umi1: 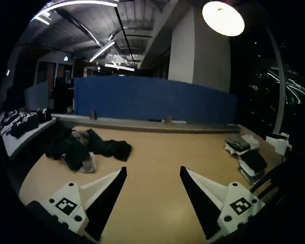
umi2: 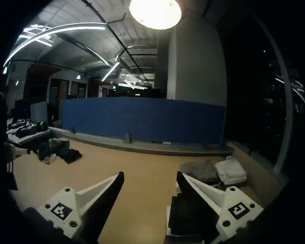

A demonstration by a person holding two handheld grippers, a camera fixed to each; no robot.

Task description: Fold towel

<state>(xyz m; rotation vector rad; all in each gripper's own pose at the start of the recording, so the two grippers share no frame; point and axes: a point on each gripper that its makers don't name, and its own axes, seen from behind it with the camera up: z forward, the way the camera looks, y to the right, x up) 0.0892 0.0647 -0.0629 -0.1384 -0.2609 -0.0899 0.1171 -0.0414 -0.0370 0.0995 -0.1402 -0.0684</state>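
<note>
A heap of dark unfolded towels (umi1: pixel 85 149) lies on the left side of the wooden table (umi1: pixel 164 154); the right gripper view shows the same heap (umi2: pixel 57 152) far off to the left. My left gripper (umi1: pixel 152 171) hangs open above the table's near part, with nothing between its fingers. Folded towels stand in stacks at the table's right edge (umi1: pixel 246 156). My right gripper (umi2: pixel 149 175) is open and empty too, just above a dark folded towel (umi2: pixel 189 215) under its right finger. Beyond it lie a grey folded towel (umi2: pixel 199 170) and a white one (umi2: pixel 231 171).
A blue partition (umi1: pixel 152 99) runs along the table's far edge. A side counter with dark bags (umi1: pixel 24 122) stands at the left. A round lamp (umi1: pixel 223 17) glows overhead. Dark windows line the right side.
</note>
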